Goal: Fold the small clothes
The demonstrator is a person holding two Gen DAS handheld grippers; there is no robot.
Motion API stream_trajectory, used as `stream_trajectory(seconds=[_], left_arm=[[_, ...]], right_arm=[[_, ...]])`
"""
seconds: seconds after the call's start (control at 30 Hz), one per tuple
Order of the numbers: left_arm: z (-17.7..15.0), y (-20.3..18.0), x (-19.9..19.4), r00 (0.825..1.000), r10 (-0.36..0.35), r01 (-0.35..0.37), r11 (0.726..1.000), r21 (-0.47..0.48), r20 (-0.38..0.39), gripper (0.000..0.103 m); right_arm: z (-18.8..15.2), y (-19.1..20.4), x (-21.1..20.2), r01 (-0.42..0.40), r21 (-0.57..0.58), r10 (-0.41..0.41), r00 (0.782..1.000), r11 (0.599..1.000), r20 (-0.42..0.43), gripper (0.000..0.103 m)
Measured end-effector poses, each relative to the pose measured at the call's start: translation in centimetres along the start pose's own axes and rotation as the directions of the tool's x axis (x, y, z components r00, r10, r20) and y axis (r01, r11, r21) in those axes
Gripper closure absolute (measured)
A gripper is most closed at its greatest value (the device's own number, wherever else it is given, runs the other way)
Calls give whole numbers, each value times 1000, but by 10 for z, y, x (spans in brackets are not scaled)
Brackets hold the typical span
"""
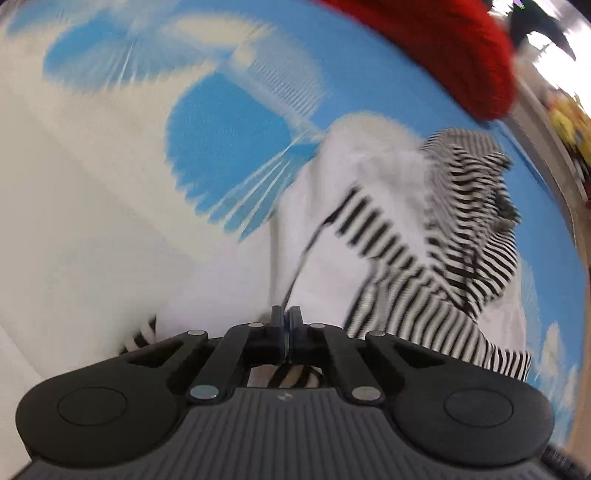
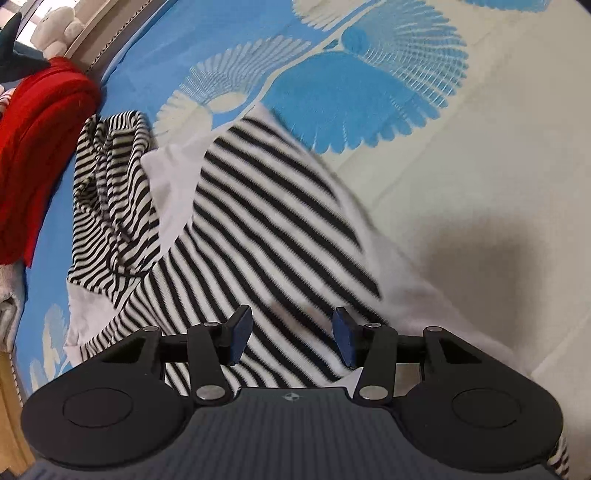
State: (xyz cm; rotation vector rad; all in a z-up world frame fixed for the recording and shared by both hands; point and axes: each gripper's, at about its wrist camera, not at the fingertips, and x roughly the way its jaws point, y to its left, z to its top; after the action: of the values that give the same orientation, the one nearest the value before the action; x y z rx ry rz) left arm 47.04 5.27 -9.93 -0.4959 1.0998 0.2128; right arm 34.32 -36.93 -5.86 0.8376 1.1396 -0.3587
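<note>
A small black-and-white striped garment with white panels point(image 2: 266, 221) lies crumpled on a blue and cream patterned bed sheet point(image 2: 480, 166). My right gripper point(image 2: 291, 338) is open, its blue pads point(image 2: 240, 334) hovering just above the striped fabric, holding nothing. In the left wrist view my left gripper point(image 1: 287, 325) is shut, its jaws pinched on an edge of the same garment point(image 1: 369, 240), which stretches away from the fingertips. That view is motion-blurred.
A red knitted garment point(image 2: 40, 147) lies at the sheet's far edge, also in the left wrist view point(image 1: 461, 51). A white plush toy point(image 2: 55, 27) sits beyond it. The sheet point(image 1: 110, 221) spreads left of the garment.
</note>
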Motion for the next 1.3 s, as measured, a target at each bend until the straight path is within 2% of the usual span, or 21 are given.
stream_trajectory(seconds=[0.07, 0.13, 0.17, 0.23, 0.3, 0.37, 0.4, 0.47, 0.53, 0.63, 0.67, 0.77, 0.83, 0.9, 0.97, 1.03, 1.07, 1.17, 1.3], left_arm=[[-2, -13, -22, 997, 10, -15, 998, 69, 80, 102], [-5, -15, -31, 993, 40, -49, 996, 78, 110, 102], [-6, -13, -28, 994, 65, -71, 996, 62, 92, 101], [-7, -2, -15, 994, 108, -108, 994, 12, 7, 101], [-7, 5, -9, 993, 117, -117, 993, -7, -22, 101], [-5, 0, -18, 995, 91, -93, 995, 29, 44, 101], [-5, -7, -22, 996, 51, -57, 996, 75, 77, 101], [-7, -19, -24, 996, -8, -6, 987, 159, 87, 97], [-11, -21, -12, 999, -25, 19, 984, 178, 28, 96], [-18, -5, 22, 990, 7, 6, 996, 89, -143, 97], [-20, -1, 27, 986, 15, -2, 997, 75, -167, 97], [-18, -7, 17, 994, 24, -10, 992, 124, -111, 95], [-13, -15, 3, 999, 0, 7, 987, 162, -45, 88], [-11, -20, 3, 1000, -15, 19, 984, 175, -22, 79], [-14, -14, 17, 996, -7, 19, 992, 128, -90, 79], [-17, -1, 30, 986, -7, 15, 999, 49, -164, 79], [-18, 0, 29, 988, -1, 9, 999, 51, -156, 79], [-14, -15, 15, 996, 24, -13, 990, 138, -82, 79], [-13, -31, 0, 1000, 19, -19, 979, 201, 4, 79]], right_arm=[[1, -1, -3, 9, -4, -9, 1000, 1000, 13, 53], [2, -3, -5, 19, -7, -19, 1000, 1000, 20, 53], [2, -5, -4, 28, -4, -28, 999, 1000, 21, 53], [2, -10, -2, 46, 11, -46, 999, 999, 16, 53], [2, -15, 1, 83, 20, -83, 996, 996, 18, 53], [2, -18, 3, 97, 29, -98, 995, 995, 19, 54], [2, -18, 3, 98, 32, -99, 995, 995, 20, 54], [1, -13, -1, 106, 15, -107, 993, 994, 42, 53], [-1, -6, -5, 97, -25, -95, 993, 995, 67, 53], [-1, -1, 0, 79, -58, -77, 996, 995, 45, 53], [-2, -4, 5, 80, -47, -79, 997, 996, 24, 53], [-3, -7, 7, 93, -25, -93, 996, 995, 8, 53], [-2, -1, -1, 86, -55, -84, 996, 995, 39, 53], [-2, 8, -9, 72, -112, -63, 995, 991, 82, 52], [-3, 16, -12, 63, -181, -46, 994, 982, 98, 48], [-4, 18, -8, 44, -216, -31, 998, 975, 62, 48], [-5, 17, -4, 36, -218, -29, 999, 975, 37, 48], [-7, 13, 2, 51, -218, -51, 999, 975, 5, 48], [-8, 25, -15, 66, -305, -44, 996, 950, 80, 48]])
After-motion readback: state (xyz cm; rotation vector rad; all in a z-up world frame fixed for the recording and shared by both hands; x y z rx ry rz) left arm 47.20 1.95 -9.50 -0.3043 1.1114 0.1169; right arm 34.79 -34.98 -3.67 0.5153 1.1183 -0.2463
